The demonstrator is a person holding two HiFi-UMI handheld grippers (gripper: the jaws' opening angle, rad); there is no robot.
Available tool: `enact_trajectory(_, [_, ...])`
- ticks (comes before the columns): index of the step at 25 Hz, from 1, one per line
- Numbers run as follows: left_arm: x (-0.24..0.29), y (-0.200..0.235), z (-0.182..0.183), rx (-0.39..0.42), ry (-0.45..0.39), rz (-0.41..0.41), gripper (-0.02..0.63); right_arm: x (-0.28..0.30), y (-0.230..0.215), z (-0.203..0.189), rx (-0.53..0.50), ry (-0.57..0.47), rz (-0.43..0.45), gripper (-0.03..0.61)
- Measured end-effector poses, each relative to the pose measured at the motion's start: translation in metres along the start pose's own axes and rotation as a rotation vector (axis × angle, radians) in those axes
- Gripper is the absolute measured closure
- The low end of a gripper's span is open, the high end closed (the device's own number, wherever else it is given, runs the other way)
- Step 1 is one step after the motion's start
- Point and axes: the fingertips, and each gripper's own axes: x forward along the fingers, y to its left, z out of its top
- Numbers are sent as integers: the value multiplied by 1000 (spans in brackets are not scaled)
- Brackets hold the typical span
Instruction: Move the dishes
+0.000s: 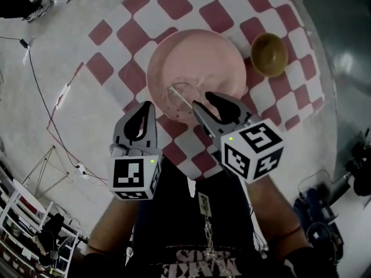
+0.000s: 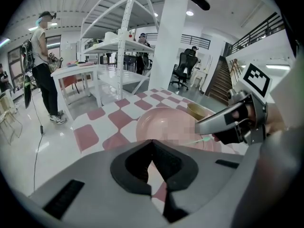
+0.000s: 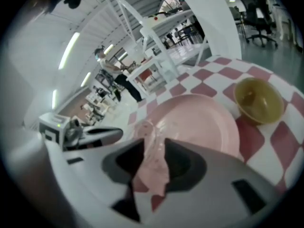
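A large pink plate [image 1: 194,68] lies on the red-and-white checked table [image 1: 197,4], with a small yellow-brown bowl [image 1: 269,54] to its right. My right gripper [image 1: 202,102] is over the plate's near edge, shut on the rim of a clear glass [image 1: 181,97]. In the right gripper view the glass [image 3: 151,151] sits between the jaws of the right gripper [image 3: 154,144], with the plate [image 3: 204,122] and bowl [image 3: 259,101] beyond. My left gripper [image 1: 145,108] hovers to the left at the table's near edge, shut and holding nothing. The left gripper [image 2: 152,144] points toward the plate [image 2: 164,125].
The round table's edge runs just left of the left gripper, with pale floor and a black cable [image 1: 40,97] beyond. A white shelf rack [image 2: 118,42], a white table [image 2: 76,72], office chairs [image 2: 183,68] and a standing person [image 2: 42,65] are across the room.
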Motion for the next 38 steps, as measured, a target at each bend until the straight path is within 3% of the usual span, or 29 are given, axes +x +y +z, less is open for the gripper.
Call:
enact_trajectory(1, [0,1,-2,0,2,-5,584,4,0,-2,-9,12,-13,454])
enact_trajectory(7, [0,4,-2,14,0,-39,584,5,-9,2,-114,12,-133,523])
enact_trajectory(10, [1,5,1,19,0,-52,584,3,-17,3,-141,11,-186,531])
enact_trajectory(17, [5,3,12,62,-1,-95,584,-3,-21,3,-140,20,-209,532])
enact_trajectory(26, [12,-24,23,125,13,-145,584,-40,-34,21,-115,-52,-252,532])
enact_trajectory(38, [28,-82,30,132,25,-160,584,-123,-117,12,-52,-101,-373,531])
